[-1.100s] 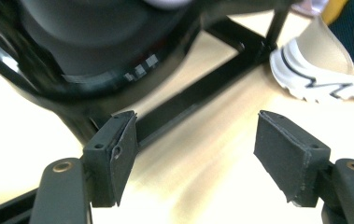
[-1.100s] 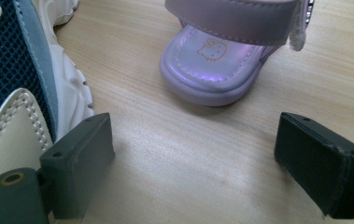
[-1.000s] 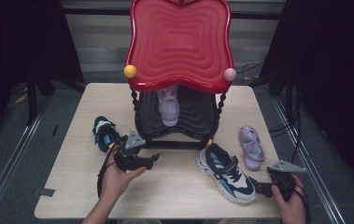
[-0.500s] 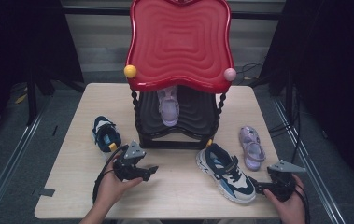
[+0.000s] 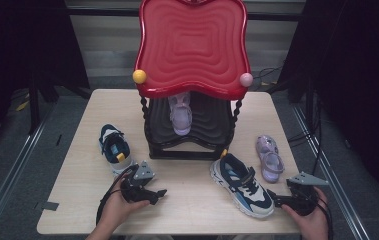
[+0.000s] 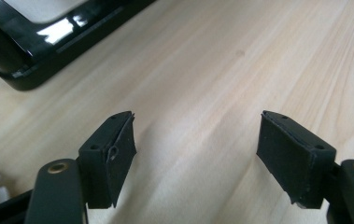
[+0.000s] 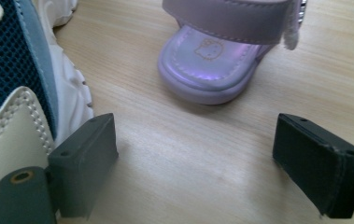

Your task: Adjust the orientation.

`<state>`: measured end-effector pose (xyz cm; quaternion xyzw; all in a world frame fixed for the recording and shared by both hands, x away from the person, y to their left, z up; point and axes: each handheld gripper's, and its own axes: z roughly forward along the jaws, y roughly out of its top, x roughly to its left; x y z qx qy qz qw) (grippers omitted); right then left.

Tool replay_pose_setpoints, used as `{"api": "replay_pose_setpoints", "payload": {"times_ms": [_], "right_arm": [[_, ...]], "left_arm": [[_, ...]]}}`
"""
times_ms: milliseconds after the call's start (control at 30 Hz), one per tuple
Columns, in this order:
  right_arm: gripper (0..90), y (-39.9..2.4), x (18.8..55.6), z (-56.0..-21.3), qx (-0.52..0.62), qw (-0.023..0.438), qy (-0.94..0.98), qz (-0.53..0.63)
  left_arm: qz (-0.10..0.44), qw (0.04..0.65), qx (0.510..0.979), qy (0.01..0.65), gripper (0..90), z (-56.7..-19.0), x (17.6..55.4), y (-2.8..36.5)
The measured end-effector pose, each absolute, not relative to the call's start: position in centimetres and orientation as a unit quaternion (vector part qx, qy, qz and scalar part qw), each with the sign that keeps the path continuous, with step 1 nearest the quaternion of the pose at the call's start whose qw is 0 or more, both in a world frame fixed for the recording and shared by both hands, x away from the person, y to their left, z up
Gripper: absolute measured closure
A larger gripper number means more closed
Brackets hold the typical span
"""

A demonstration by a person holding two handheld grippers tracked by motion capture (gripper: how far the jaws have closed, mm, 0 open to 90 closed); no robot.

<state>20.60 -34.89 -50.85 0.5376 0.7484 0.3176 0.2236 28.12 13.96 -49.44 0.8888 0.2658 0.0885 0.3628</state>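
Navy sneaker (image 7: pixel 11 84) beside right jaws.

A: Where is the blue and white shoe (image 5: pixel 242 185)?

B: It lies flat on its sole on the near right of the table, toe pointing near and right.

A: Is there another one?

B: Yes, a second blue shoe (image 5: pixel 113 149) sits on the left, also upright.

A: And the purple sandal (image 5: pixel 270 158)?

B: It rests on the right, just beside the first shoe.
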Motion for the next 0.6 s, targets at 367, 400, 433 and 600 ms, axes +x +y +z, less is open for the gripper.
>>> {"api": "replay_pose_setpoints", "payload": {"times_ms": [367, 400, 433, 600], "right_arm": [[15.8, -35.5, 20.4, -49.0, 0.544, 0.233, 0.733, 0.335], [16.1, -35.5, 20.4, -48.8, 0.544, 0.235, 0.732, 0.337], [16.7, -35.5, 20.5, -48.5, 0.545, 0.235, 0.730, 0.339], [21.5, -35.5, 21.0, -47.1, 0.545, 0.244, 0.721, 0.351]], "left_arm": [[0.095, 0.372, 0.888, 0.254, 23.5, -50.4, 27.7, 14.5], [0.093, 0.376, 0.887, 0.252, 22.9, -50.5, 27.8, 14.5], [0.093, 0.378, 0.886, 0.252, 22.3, -50.5, 27.7, 14.6], [0.094, 0.386, 0.882, 0.252, 18.4, -50.8, 27.6, 14.5]]}}
